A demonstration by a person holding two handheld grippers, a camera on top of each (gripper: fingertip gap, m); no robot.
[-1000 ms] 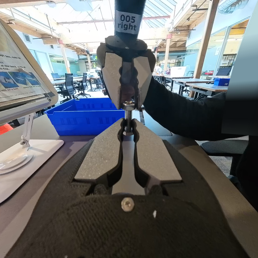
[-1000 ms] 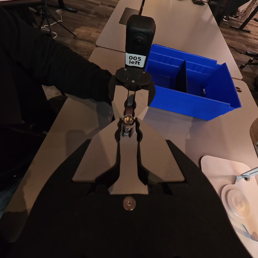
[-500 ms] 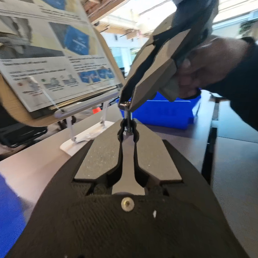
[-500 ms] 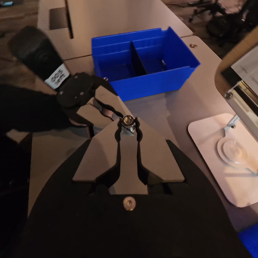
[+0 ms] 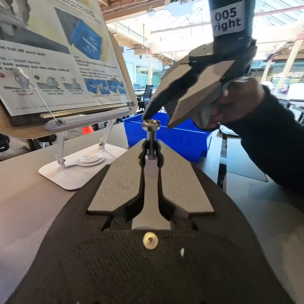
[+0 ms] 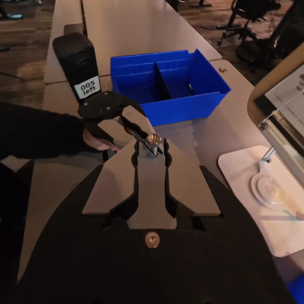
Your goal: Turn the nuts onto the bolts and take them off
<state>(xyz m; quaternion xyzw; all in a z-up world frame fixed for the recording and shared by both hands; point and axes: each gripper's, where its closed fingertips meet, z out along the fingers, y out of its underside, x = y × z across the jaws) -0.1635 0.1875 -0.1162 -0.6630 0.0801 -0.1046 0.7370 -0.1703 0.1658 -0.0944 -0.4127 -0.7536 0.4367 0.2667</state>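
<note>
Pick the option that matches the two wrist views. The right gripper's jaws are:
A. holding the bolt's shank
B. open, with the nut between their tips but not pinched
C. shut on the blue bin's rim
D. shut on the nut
B: the right gripper has a clear gap either side of the nut, while the left gripper clamps the bolt.

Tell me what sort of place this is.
Probably an open-plan office or workshop hall: rows of desks with office chairs, a skylit timber roof, and a work table carrying a blue parts bin and an instruction sheet stand.
</note>
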